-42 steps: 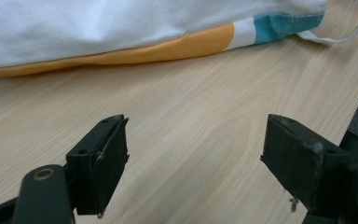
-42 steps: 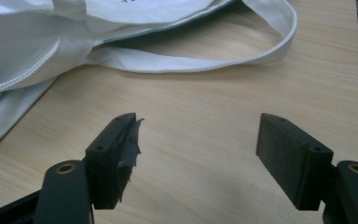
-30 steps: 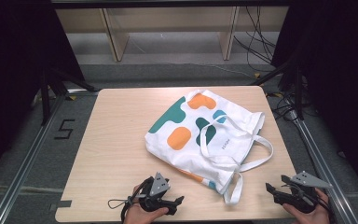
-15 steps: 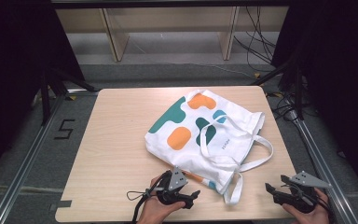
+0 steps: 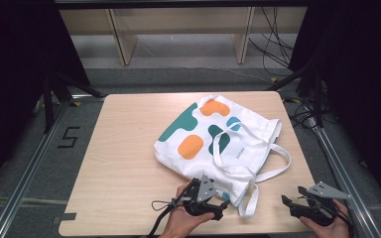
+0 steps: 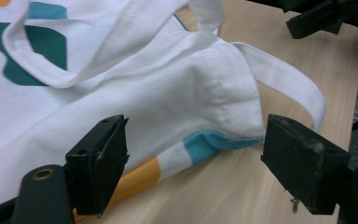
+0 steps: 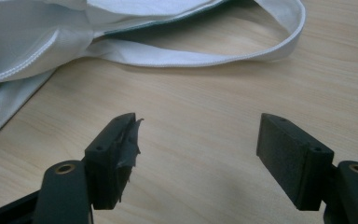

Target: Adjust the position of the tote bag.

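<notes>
White tote bag [image 5: 228,144] lay mid-frame on the surface [image 5: 124,163]; left tongs [image 6: 193,158] gaped around its near corner, right tongs [image 7: 198,158] gaped over bare wood.

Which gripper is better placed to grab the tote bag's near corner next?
Left, probably. The left gripper is right at the tote bag, and its open jaws frame the bag's corner in the left gripper view. The right gripper sits apart, open over bare table.
</notes>
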Demonstrator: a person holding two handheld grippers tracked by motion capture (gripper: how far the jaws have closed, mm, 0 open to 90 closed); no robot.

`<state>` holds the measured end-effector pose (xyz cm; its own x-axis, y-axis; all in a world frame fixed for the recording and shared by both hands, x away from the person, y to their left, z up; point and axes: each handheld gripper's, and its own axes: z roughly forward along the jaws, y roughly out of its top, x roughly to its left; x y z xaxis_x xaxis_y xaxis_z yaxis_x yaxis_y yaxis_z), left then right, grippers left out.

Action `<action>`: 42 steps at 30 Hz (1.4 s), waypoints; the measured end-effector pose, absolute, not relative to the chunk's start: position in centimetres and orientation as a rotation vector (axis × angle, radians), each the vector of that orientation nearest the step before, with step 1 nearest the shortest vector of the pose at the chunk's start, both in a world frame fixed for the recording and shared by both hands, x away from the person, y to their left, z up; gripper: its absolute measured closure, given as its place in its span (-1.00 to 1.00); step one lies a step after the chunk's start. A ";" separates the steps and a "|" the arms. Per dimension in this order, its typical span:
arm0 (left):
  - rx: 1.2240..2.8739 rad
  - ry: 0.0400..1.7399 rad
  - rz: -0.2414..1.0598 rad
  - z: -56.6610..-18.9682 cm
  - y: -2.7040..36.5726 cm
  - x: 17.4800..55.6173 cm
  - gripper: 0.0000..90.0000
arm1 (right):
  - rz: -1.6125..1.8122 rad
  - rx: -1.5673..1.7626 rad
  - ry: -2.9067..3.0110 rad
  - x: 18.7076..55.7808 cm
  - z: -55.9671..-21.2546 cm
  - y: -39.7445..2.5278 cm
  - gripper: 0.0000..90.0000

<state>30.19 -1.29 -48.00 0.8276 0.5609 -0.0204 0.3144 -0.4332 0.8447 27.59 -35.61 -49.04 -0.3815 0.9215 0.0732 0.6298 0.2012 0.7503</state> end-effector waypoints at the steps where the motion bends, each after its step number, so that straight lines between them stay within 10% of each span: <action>1: 2.074 0.640 0.344 -48.0 -1.6 30.2 -0.51 | 1.010 1.387 2.108 27.9 -49.1 -35.9 -0.33; 19: 2.181 0.557 0.547 -49.4 -5.6 30.3 -0.05 | 1.008 1.425 2.101 27.7 -49.1 -35.6 -0.33; 24: 2.208 0.465 0.601 -50.2 -4.8 30.6 0.51 | 1.015 1.431 2.098 27.7 -49.1 -35.6 -0.33; 42: 2.200 0.527 0.605 -48.5 3.3 31.7 0.77 | 0.990 1.373 2.093 27.9 -49.2 -36.0 -0.33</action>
